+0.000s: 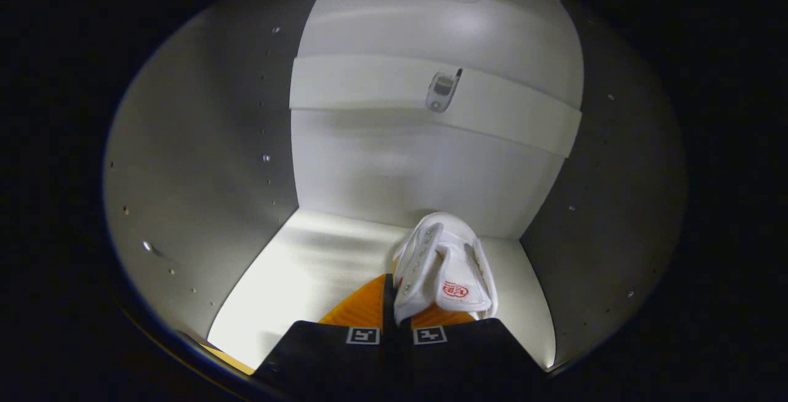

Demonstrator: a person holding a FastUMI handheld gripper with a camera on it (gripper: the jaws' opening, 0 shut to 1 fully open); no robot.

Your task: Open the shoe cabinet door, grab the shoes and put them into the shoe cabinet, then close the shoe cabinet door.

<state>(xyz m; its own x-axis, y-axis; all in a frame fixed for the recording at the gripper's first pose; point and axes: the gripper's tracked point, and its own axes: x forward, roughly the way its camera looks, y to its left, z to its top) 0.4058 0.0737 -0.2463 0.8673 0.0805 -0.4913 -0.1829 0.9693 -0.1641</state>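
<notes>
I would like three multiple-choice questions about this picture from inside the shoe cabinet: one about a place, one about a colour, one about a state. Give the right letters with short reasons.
1. Where is the shoe?
A. on the cabinet floor, near the back wall
B. on the crossbar
C. outside the cabinet

2. What colour is the shoe mainly?
A. black
B. white
C. blue

3. How do the fingers of the gripper stand?
A. wide apart, nothing between them
B. close together, pinching the shoe's rear part
C. pressed on the side wall

Answers: 1 A, it rests on the floor panel below the crossbar. 2 B, white with a small red mark. 3 B, the shoe's rear edge sits between the fingers.
</notes>
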